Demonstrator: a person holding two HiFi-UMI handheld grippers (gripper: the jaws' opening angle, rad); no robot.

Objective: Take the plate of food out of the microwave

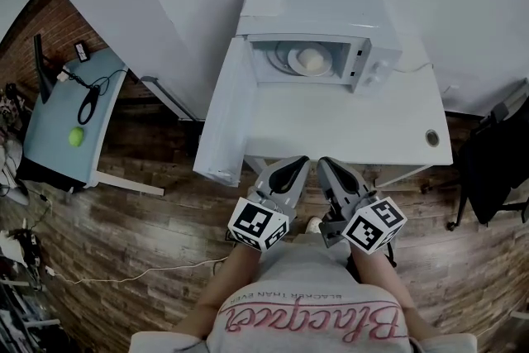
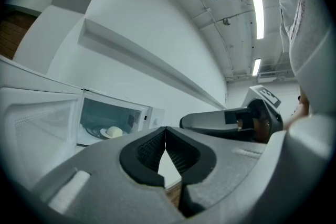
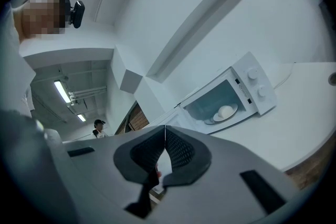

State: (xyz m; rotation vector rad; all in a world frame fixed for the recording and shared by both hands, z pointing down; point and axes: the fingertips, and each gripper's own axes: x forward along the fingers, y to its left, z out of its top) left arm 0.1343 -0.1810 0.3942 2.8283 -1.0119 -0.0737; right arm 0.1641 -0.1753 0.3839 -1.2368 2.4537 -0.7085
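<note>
A white microwave stands at the back of a white table, its door swung wide to the left. Inside sits a white plate with a pale round bun on it; the bun shows in the left gripper view, and the plate in the right gripper view. My left gripper and right gripper hover side by side at the table's near edge, well short of the microwave. Both are shut with nothing between the jaws.
A light-blue side table at the left carries a green ball and black cables. A black chair stands at the right. The table has a round cable hole. A person stands far off.
</note>
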